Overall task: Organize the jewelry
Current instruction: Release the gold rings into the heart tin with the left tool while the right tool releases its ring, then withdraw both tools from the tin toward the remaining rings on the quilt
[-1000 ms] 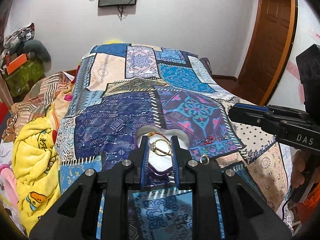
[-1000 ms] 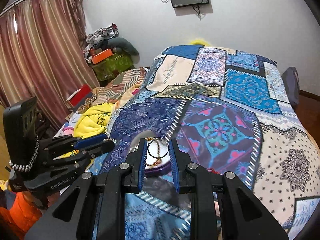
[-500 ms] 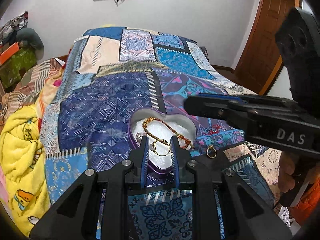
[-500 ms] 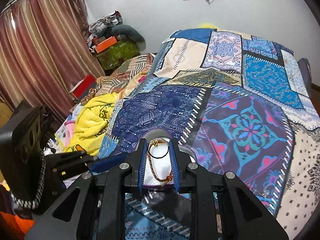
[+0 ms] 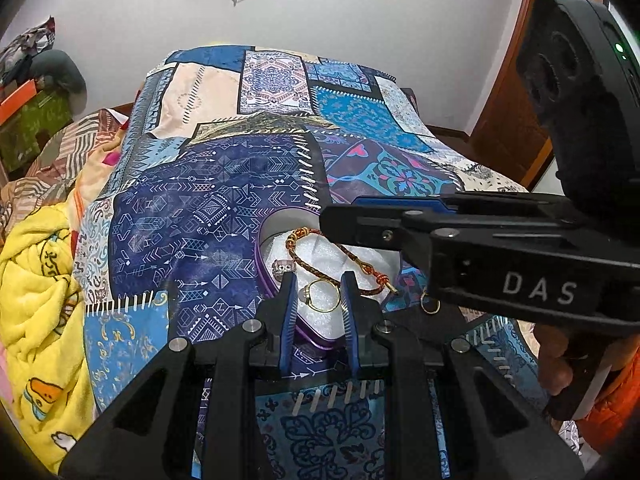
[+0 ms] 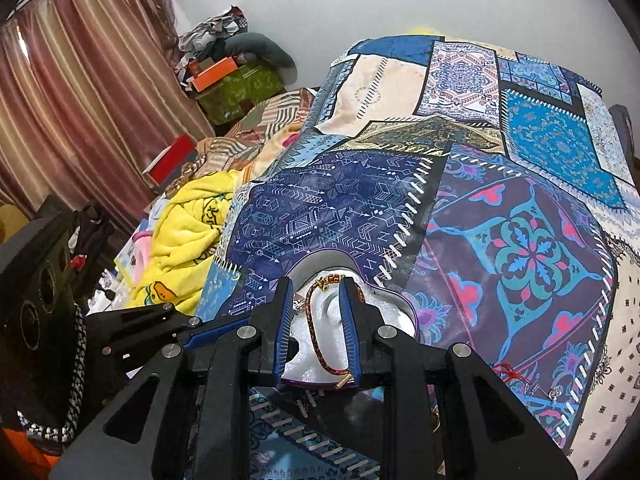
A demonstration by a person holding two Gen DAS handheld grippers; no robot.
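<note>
A purple heart-shaped box [image 5: 262,270] with white lining lies on the patchwork bedspread [image 5: 208,200]. A braided red-brown bracelet [image 5: 320,254] and a silver piece [image 5: 283,267] lie in it. My left gripper [image 5: 318,294] is shut on a gold ring [image 5: 323,301] with a pale stone, held over the box's near edge. My right gripper [image 6: 315,322] hangs over the box [image 6: 394,302], jaws slightly apart around the bracelet [image 6: 316,334] without clearly gripping it. A small gold ring [image 5: 430,307] lies on the bedspread right of the box.
A red thread item [image 6: 510,372] and a small silver piece [image 6: 554,392] lie on the bedspread to the right. A yellow blanket [image 5: 36,280] and clutter lie left of the bed. A wooden door [image 5: 516,92] stands far right.
Both grippers have moved forward and down over the heart box. The right gripper now crosses in front of the left view. The black ring seen between the right fingers earlier is gone.
</note>
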